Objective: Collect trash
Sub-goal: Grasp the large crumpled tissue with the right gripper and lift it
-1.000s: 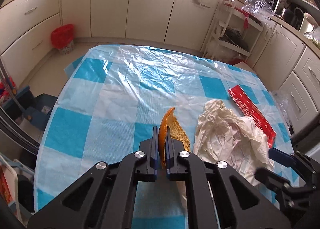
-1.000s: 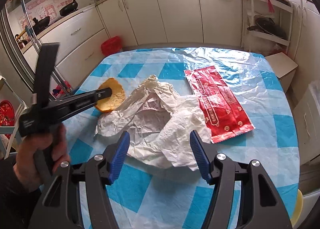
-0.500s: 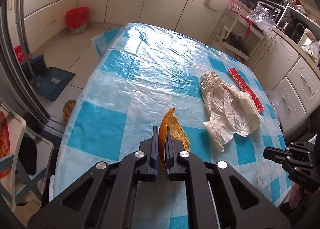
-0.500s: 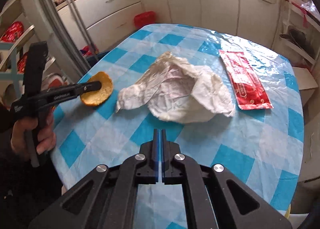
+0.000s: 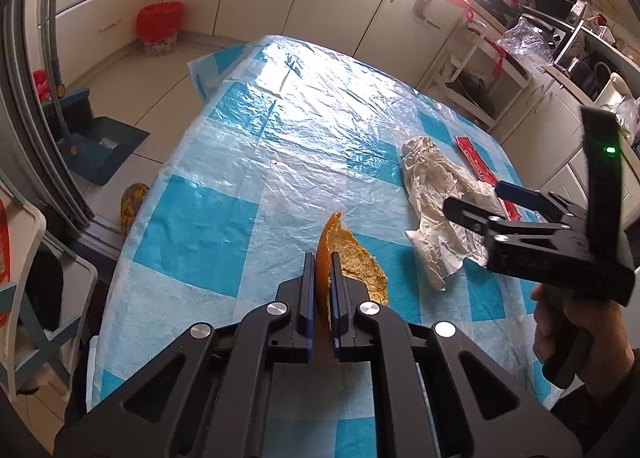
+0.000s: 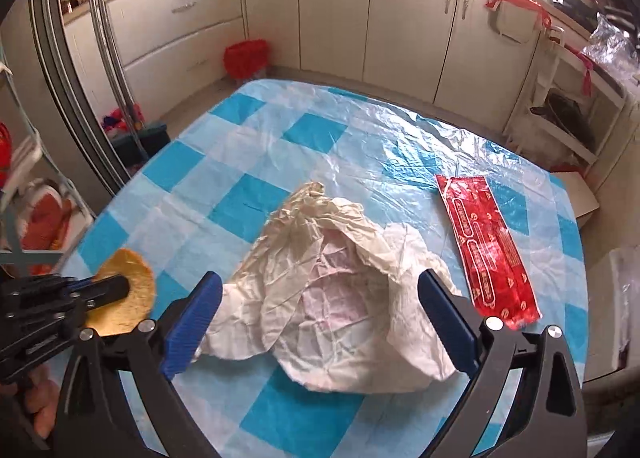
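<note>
My left gripper (image 5: 320,270) is shut on a piece of orange bread crust (image 5: 352,258) and holds it above the near part of the table; the crust also shows in the right wrist view (image 6: 130,290). My right gripper (image 6: 320,294) is open, its blue pads either side of a crumpled white paper wrapper (image 6: 332,298) on the blue-checked tablecloth (image 6: 280,145). A flat red snack wrapper (image 6: 484,242) lies to the right of the paper. In the left wrist view the paper (image 5: 436,205) and the red wrapper (image 5: 478,161) lie at the right, with the right gripper (image 5: 484,201) over them.
A red-lined trash bin (image 5: 160,27) stands on the floor by the cabinets, also in the right wrist view (image 6: 246,57). A dustpan and brush (image 5: 92,129) sit on the floor at the left. A white rack (image 6: 568,105) stands beyond the table's right side.
My right gripper has opened from shut and moved forward over the white paper. My left gripper still holds the crust and has drawn back a little from the table.
</note>
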